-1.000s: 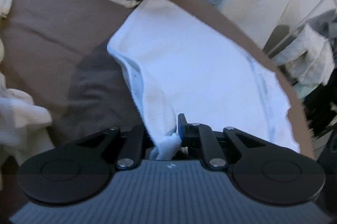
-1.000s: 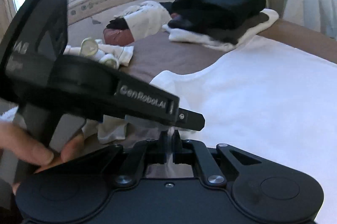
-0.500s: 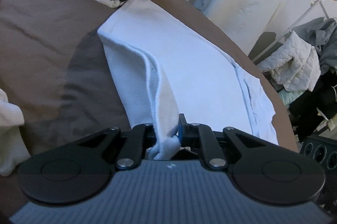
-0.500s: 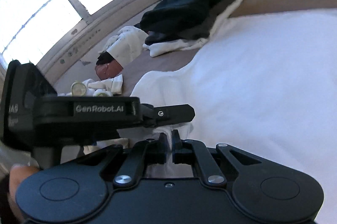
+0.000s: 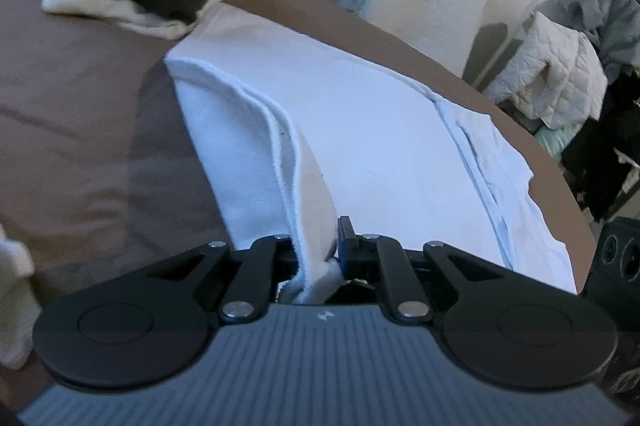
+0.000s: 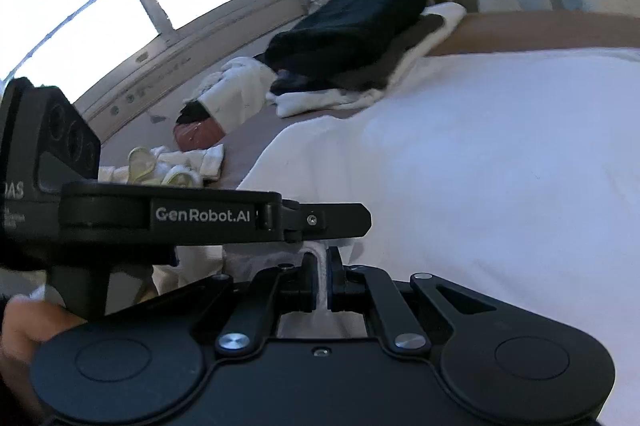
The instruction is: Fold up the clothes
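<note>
Only one device carries readable lettering. In the right wrist view, the black body of the left claw [image 6: 320,250] crosses the frame, and its side bears a printed label [image 6: 203,215] in pale letters on black: "GenRobot.AI". Further back on the same device, at the frame's left edge, larger pale letters [image 6: 14,191] are cut off by the picture border; they look like "DAS", though the first character is uncertain. Smaller lines beneath them are too blurred to read.
</note>
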The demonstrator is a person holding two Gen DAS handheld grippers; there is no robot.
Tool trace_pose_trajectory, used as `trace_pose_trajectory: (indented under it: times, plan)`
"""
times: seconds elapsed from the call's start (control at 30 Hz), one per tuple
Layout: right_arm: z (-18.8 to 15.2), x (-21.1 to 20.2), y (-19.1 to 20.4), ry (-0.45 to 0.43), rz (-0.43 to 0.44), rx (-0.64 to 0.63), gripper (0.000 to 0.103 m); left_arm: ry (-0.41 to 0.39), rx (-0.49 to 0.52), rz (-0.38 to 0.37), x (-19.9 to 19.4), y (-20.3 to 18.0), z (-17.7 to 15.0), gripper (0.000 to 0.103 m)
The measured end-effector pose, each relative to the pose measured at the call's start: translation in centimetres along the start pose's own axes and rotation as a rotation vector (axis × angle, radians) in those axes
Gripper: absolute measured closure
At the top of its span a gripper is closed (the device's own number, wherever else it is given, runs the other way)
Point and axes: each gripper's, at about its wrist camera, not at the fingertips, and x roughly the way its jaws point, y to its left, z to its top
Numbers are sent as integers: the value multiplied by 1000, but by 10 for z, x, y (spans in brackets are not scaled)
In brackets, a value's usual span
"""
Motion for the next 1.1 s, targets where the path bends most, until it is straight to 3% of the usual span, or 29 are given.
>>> trace_pose_trajectory:
  times: [0.07, 0.17, 0.3, 0.33, 0.43, 0.5, 0.57, 0.6, 0.7, 0.77, 0.8, 0.87, 0.93, 1.0, 1.1]
  plan:
    - [5, -11, -6, -17, -24, 2, 99, 5, 29, -25, 7, -15, 6, 93]
    - [14, -50, -12, -80, -99, 11, 99, 25, 148, -68, 16, -72, 21, 93]
    - [17, -145, -26, -210, -211, 126, 97, 45, 445, -187, 19, -184, 24, 93]
    - [12, -171, -32, -248, -241, 156, 98, 74, 493, -247, 25, -210, 18, 92]
    - [-18, -233, -58, -319, -388, 265, 100, 206, 641, -402, 57, -272, -14, 70]
    - [-48, -245, -77, -282, -559, 297, 100, 281, 709, -470, 78, -292, -39, 64]
    - [-77, -248, -96, -215, -759, 313, 97, 321, 718, -461, 83, -283, -59, 56]
    - [-88, -249, -109, -182, -787, 354, 97, 337, 721, -450, 85, -276, -68, 55]
    - [-109, -258, -143, -187, -698, 543, 94, 291, 713, -314, 76, -228, -77, 50]
    - [-104, -258, -149, -204, -677, 564, 90, 279, 651, -228, 75, -193, -73, 49]
    - [-100, -257, -149, -207, -678, 551, 89, 296, 596, -221, 76, -179, -68, 49]
    - [-93, -256, -149, -218, -683, 528, 75, 323, 489, -233, 77, -155, -60, 49]
    - [-90, -262, -151, -262, -712, 535, 41, 332, 408, -264, 79, -141, -57, 49]
    - [-91, -272, -157, -307, -748, 558, 21, 324, 394, -246, 79, -139, -59, 49]
    - [-92, -279, -176, -341, -799, 597, 21, 285, 375, -196, 77, -139, -64, 48]
